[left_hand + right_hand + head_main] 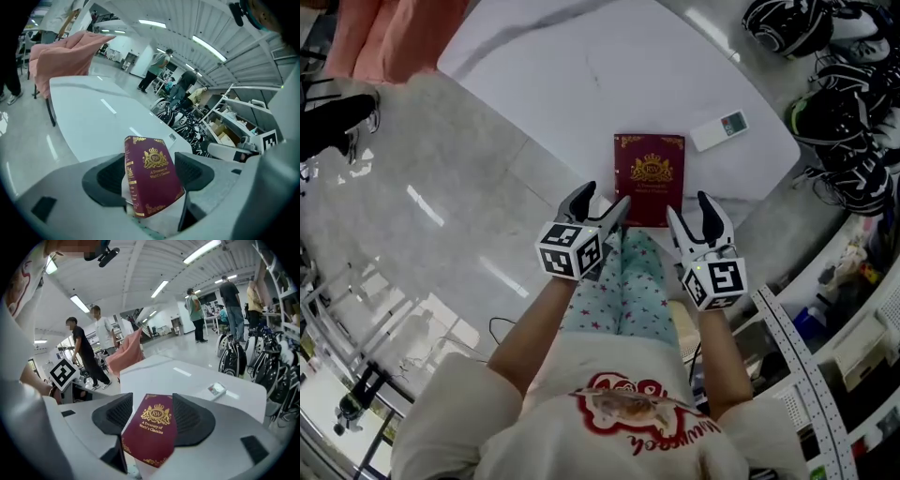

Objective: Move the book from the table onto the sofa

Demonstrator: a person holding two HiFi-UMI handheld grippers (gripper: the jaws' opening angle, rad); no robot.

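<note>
The left claw (151, 174) has its jaws wide apart around the maroon book (153, 180), which lies at the near edge of the white bench (93, 117). A pink cloth (65, 56) hangs far left.

The book's (649, 178) near corners are tucked behind the left tongs (602, 202) and right tongs (688, 206), the table's (581, 84) far end is cropped off, and the white gadget's (719, 129) label is too tiny to read.

- Large open hall, of the workshop or laboratory kind: ribbed metal ceiling (140, 266) with long strip lights (159, 288).
- Polished pale floor (422, 216); metal shelving (234, 105) stocked with boxes.
- Golf bags (232, 359) in a row; people (193, 310) standing beyond a white table (581, 75).
</note>
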